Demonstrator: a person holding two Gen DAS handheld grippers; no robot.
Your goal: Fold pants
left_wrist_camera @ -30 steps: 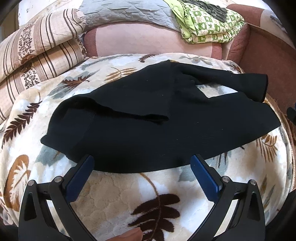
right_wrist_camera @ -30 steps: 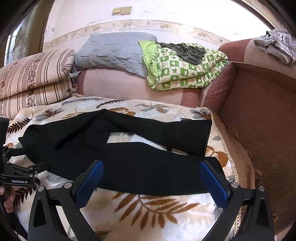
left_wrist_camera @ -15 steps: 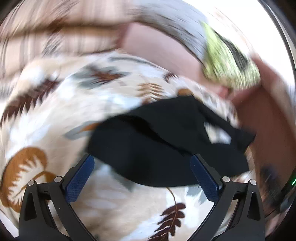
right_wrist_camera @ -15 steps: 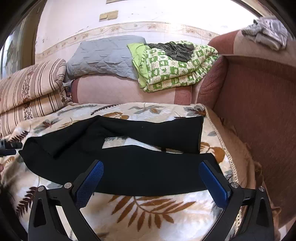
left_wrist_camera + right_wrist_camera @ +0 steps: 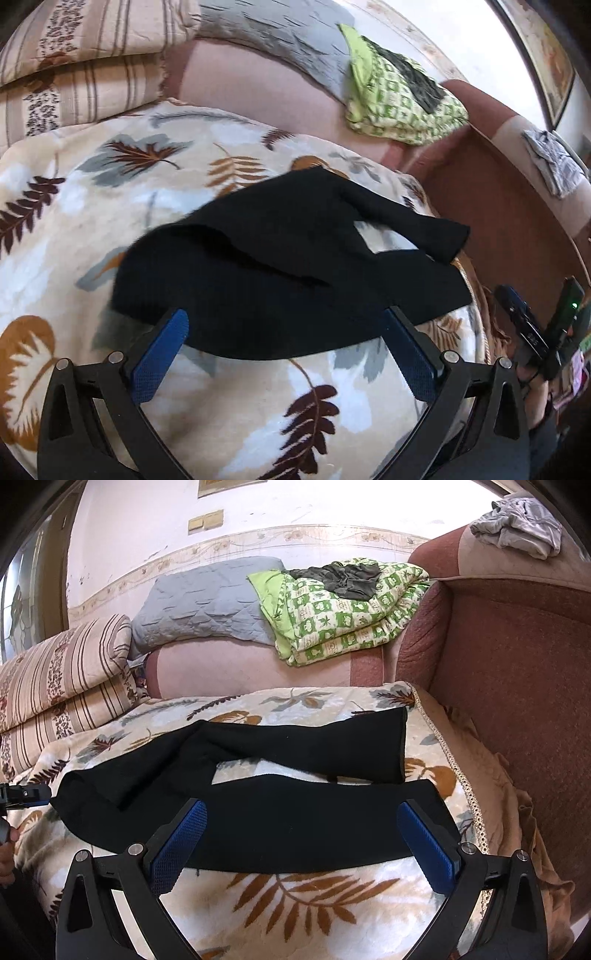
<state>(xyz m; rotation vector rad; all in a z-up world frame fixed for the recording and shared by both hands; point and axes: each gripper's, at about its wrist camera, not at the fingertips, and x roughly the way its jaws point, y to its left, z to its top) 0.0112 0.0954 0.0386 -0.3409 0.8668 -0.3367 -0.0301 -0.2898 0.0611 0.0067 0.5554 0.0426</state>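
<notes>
While both grippers hang spread and empty, black pants (image 5: 266, 812) lie flat on the leaf-print blanket (image 5: 317, 897) just past the right gripper (image 5: 303, 845), the left gripper (image 5: 286, 354) over their near edge.

Sunlit pink wall (image 5: 155, 535) behind a reddish sofa (image 5: 517, 672).

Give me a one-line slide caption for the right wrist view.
Open right tool hovers over black pants spread on a leaf-print blanket, legs apart.
</notes>
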